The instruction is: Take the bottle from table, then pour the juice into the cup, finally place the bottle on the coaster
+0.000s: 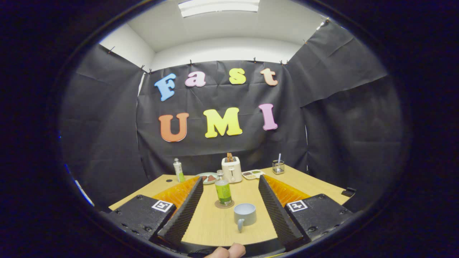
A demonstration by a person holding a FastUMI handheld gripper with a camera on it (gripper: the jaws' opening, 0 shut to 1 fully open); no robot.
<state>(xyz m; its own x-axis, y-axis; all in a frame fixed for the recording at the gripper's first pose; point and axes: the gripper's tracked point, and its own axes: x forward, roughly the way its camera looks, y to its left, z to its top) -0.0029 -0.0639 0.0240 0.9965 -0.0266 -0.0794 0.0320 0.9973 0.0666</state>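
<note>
A green bottle [223, 191] with a clear cap stands upright on a round brown coaster [224, 205] on the wooden table [211, 224]. Just to its right and nearer to me sits a grey-blue cup [245, 214], its handle pointing toward me. My gripper [230, 178] is open, with its fingers spread wide to either side. Bottle and cup both appear in the gap between the fingers, and neither finger touches them.
Beyond the bottle stand a white toaster [231, 169], a plate [208, 177] with food, a small white and green bottle [178, 170], a snack tray [252, 174] and a clear holder [278, 166] with a straw. A person's fingertips [226, 252] rest behind the gripper.
</note>
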